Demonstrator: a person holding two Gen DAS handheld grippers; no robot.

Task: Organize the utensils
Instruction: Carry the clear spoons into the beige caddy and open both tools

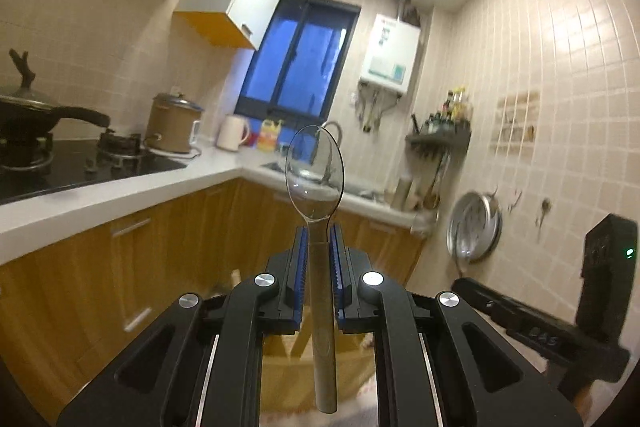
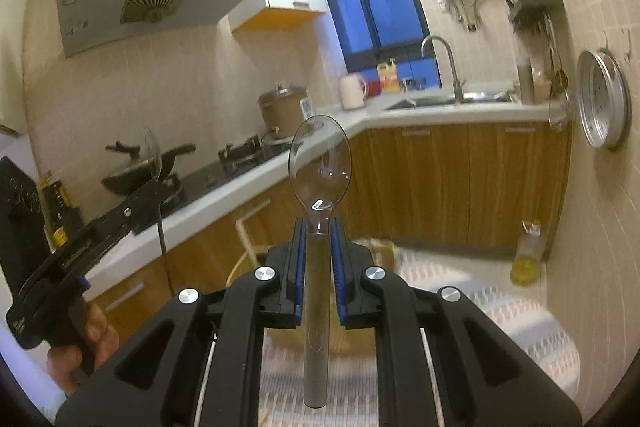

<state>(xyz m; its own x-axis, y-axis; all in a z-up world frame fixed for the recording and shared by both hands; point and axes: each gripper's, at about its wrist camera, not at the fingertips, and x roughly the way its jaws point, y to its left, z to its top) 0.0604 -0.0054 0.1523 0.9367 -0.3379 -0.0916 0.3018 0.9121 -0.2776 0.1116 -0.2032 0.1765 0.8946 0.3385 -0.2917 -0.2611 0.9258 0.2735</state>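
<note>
My left gripper (image 1: pixel 319 227) is shut on a clear plastic spoon (image 1: pixel 315 173), bowl pointing up and forward, handle running back between the blue pads. My right gripper (image 2: pixel 319 225) is shut on a second clear plastic spoon (image 2: pixel 320 163), held the same way. Both are raised in the air, facing the kitchen. In the right wrist view the left gripper (image 2: pixel 154 183) shows at the left with its spoon (image 2: pixel 153 151) edge-on. In the left wrist view the body of the right gripper (image 1: pixel 560 315) shows at the right edge.
An L-shaped white counter (image 2: pixel 256 179) carries a hob with a wok (image 2: pixel 132 175), a rice cooker (image 2: pixel 282 109), a kettle (image 2: pixel 352 91) and a sink with tap (image 2: pixel 440 75). A utensil rack (image 2: pixel 536 3) and a metal pan (image 2: pixel 604 103) hang on the right wall. A bottle (image 2: pixel 526 255) stands on the floor.
</note>
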